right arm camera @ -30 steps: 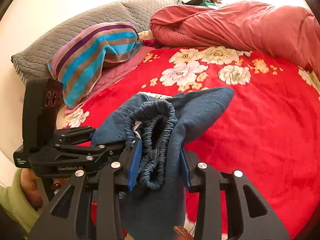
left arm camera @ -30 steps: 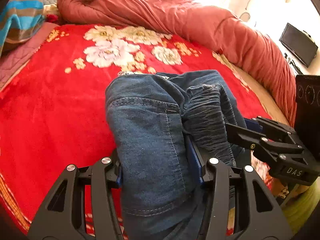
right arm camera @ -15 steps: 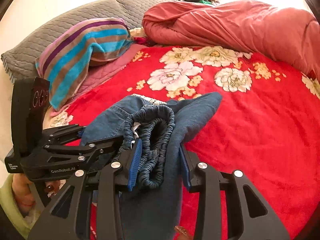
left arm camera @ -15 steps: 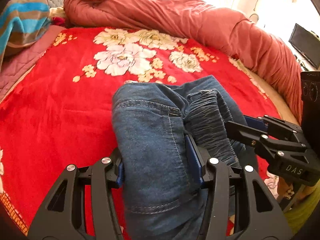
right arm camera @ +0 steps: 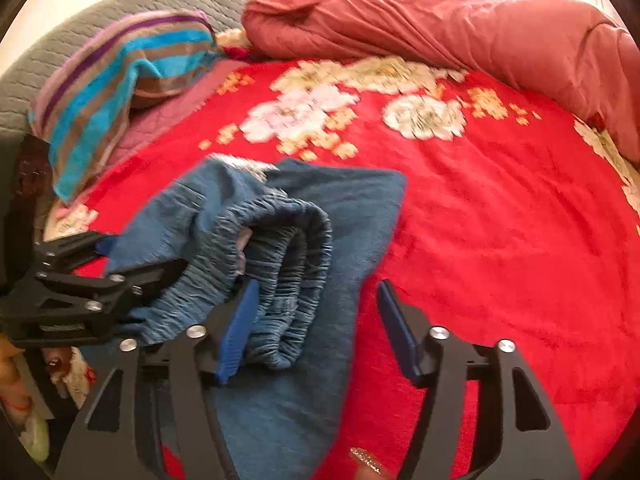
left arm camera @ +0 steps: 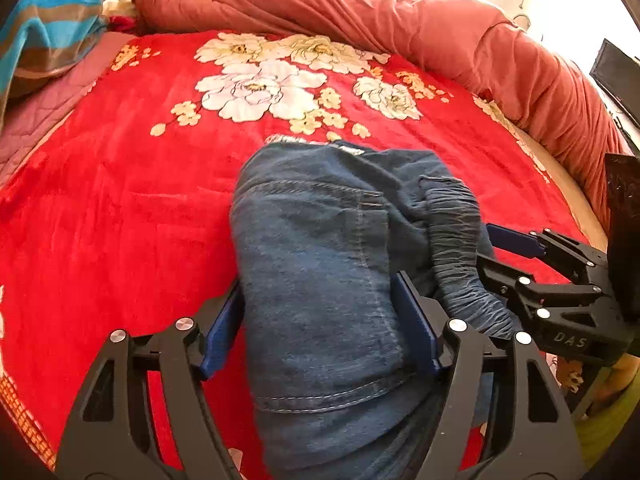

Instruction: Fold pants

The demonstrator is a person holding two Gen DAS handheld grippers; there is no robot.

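Folded blue denim pants (left arm camera: 312, 260) lie on the red floral blanket (left arm camera: 120, 220). My left gripper (left arm camera: 320, 324) straddles the pocket side of the fold. Its jaws are opening, and the blue pads stand beside the denim without pinching it. My right gripper (right arm camera: 318, 320) is over the gathered elastic waistband (right arm camera: 280, 232), its jaws opening too. Its left pad touches the waistband, while its right pad stands clear over the blanket. Each gripper shows in the other's view: the right gripper (left arm camera: 484, 246) and the left gripper (right arm camera: 140, 256).
A rumpled pink-red duvet (left arm camera: 400, 12) runs along the far and right sides of the bed. A striped pillow (right arm camera: 120, 72) leans on a grey quilted headboard (right arm camera: 100, 20) at the left. A dark screen (left arm camera: 620, 76) stands off the bed's right side. A fingernail (right arm camera: 364, 456) shows at the bottom edge.
Both grippers have sunk toward the bed with the pants. Both pairs of jaws have spread, so the fold and the waistband that were pinched now lie loose between the pads.
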